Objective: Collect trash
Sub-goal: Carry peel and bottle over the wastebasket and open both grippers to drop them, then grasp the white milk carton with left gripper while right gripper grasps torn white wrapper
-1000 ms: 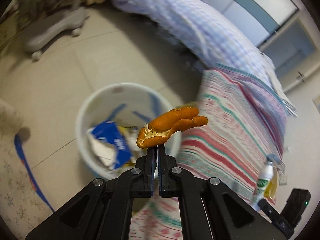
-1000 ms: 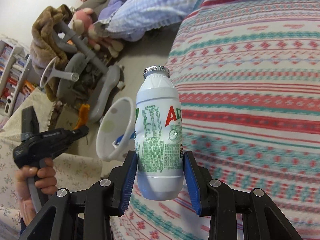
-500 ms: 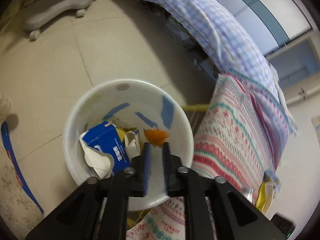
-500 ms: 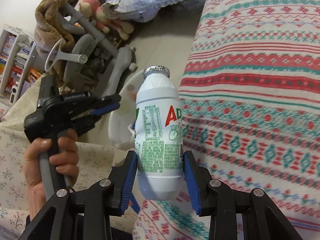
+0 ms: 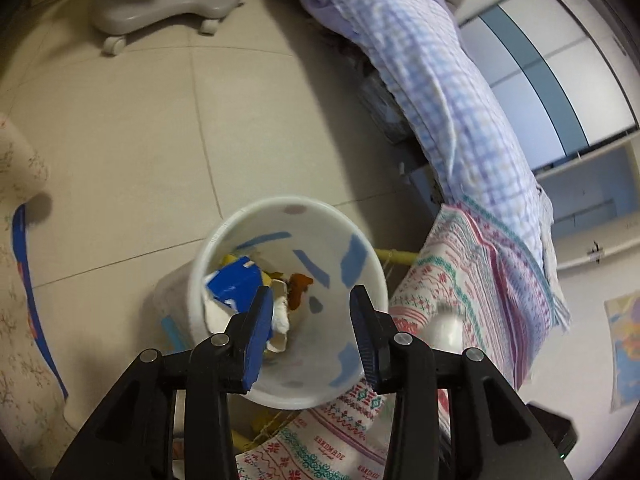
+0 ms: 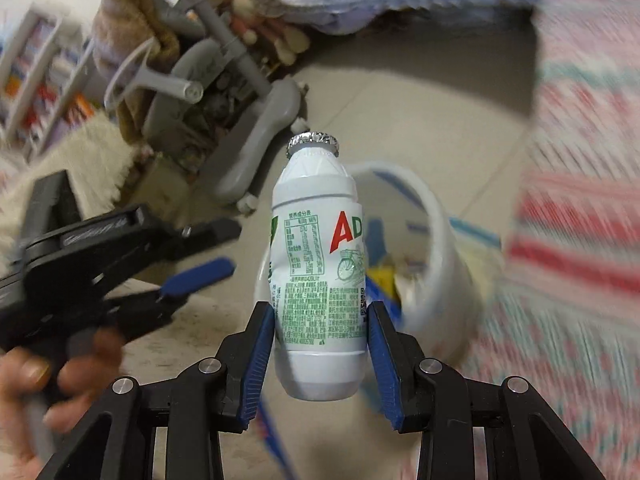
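Note:
A white trash bin [image 5: 224, 240] with blue patches stands on the tiled floor beside the bed. Inside it lie a blue carton [image 5: 236, 282], white paper and an orange peel [image 5: 298, 286]. My left gripper [image 5: 310, 308] hovers open above the bin's mouth with nothing between its fingers. My right gripper [image 6: 320, 320] is shut on a white drink bottle [image 6: 318, 272] with green print and a foil cap, held upright. The bin [image 6: 440, 240] sits just behind the bottle in the right wrist view, and the left gripper [image 6: 208, 252] shows at the left, held by a hand [image 6: 52, 380].
A striped patterned blanket [image 5: 480, 280] hangs off the bed right of the bin. A checked quilt [image 5: 432, 80] lies beyond it. A grey wheeled chair base [image 5: 168, 0] stands on the floor farther back. A floral cloth [image 5: 16, 280] borders the left.
My left gripper opened over the bin and the orange peel dropped inside. My right gripper swung left with the bottle toward the bin.

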Tool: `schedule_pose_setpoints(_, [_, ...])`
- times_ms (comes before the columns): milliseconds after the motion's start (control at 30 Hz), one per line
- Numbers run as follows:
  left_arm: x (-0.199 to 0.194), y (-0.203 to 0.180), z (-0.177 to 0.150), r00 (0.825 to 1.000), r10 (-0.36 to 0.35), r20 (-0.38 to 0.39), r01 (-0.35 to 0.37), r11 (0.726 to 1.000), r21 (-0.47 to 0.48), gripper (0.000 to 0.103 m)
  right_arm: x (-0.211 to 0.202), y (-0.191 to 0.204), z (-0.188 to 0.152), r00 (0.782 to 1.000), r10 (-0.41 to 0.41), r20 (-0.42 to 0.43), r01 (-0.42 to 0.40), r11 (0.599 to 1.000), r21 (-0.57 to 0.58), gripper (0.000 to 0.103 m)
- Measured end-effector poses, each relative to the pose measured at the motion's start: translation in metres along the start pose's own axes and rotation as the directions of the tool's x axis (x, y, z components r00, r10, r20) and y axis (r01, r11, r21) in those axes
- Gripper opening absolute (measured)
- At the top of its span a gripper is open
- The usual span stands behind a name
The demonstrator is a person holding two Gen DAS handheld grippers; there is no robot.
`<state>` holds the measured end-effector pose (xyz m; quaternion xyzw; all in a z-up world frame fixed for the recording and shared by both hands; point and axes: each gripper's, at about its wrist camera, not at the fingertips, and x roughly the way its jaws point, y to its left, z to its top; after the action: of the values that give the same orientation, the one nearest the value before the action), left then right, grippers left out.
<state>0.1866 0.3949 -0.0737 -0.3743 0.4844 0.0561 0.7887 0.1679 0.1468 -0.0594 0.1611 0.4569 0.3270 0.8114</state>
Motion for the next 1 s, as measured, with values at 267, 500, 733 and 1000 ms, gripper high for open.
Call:
schedule_pose_setpoints(267, [-0.004,-0.003,0.007,1.0,-0.013,0.015,0.013,1.0,-0.011,0.042,0.028,-0.007,0.008,0.982,-0.19,-0.017,0.188,0.977,-0.106,0.059])
schedule_pose_setpoints(500, [0.0,-0.023,0.001,1.0,-0.028,-0.001,0.028,0.999,0.04,0.042,-0.025,-0.033,-0.006,0.978,-0.21,0.013,0.21,0.975,-0.074,0.059])
schedule_pose_setpoints(733, [-0.001,-0.07,-0.02,0.999,-0.039,-0.02,0.041,0.988,0.147,0.042,-0.109,-0.059,-0.009,0.964,-0.257,0.063,0.26,0.965,-0.046,0.059])
schedule_pose_setpoints(1000, [0.009,-0.151,-0.071,0.997,-0.051,-0.06,0.068,0.94,0.334,0.045,-0.247,-0.104,-0.011,0.918,-0.342,0.199,0.338,0.94,0.054,0.064])
